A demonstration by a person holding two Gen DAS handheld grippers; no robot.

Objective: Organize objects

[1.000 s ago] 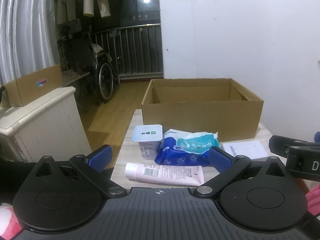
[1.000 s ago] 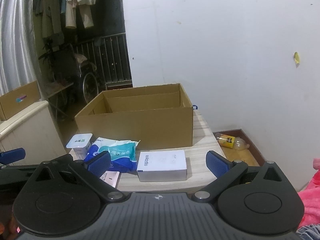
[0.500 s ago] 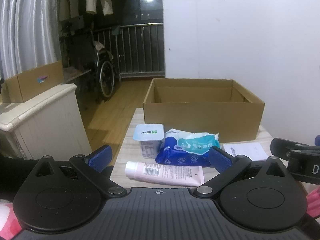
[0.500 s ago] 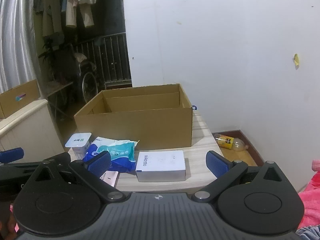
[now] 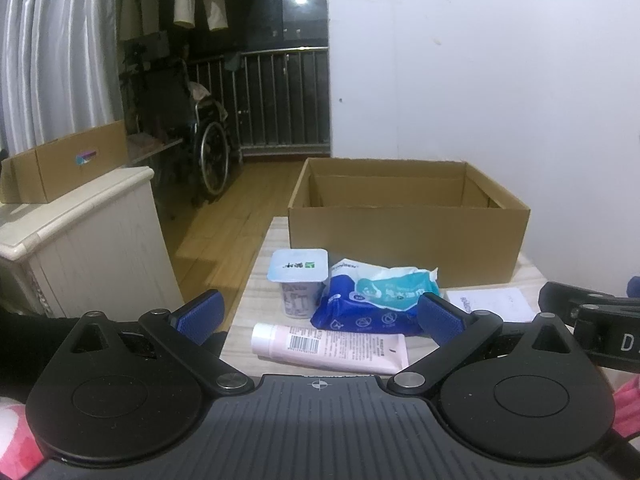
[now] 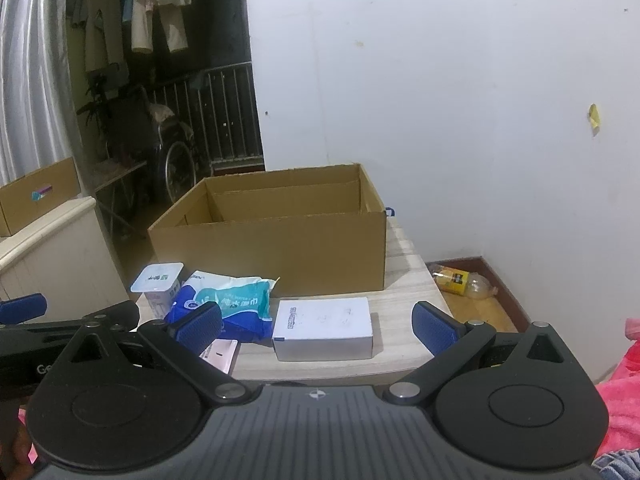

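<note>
An open cardboard box [image 5: 408, 236] [image 6: 272, 248] stands at the back of a small wooden table [image 6: 404, 292]. In front of it are a yogurt cup [image 5: 298, 284] [image 6: 158, 286], a blue and teal wipes pack [image 5: 372, 302] [image 6: 230, 306], a pink tube [image 5: 328, 346] [image 6: 220, 354] and a white carton [image 6: 324, 328] [image 5: 492, 304]. My left gripper [image 5: 320, 318] is open and empty, just short of the tube. My right gripper [image 6: 316, 326] is open and empty, in front of the white carton.
A cream cabinet [image 5: 80, 236] with a second cardboard box [image 5: 64, 168] on top stands to the left. A wheelchair [image 5: 204, 152] stands by a railing behind. A plastic bottle [image 6: 464, 282] lies on the floor at the right by the white wall. Pink cloth [image 6: 620, 404] is at the lower right.
Both views have tilted slightly upward, so the table objects sit a little lower in frame. Nothing on the table has moved and both grippers stay open.
</note>
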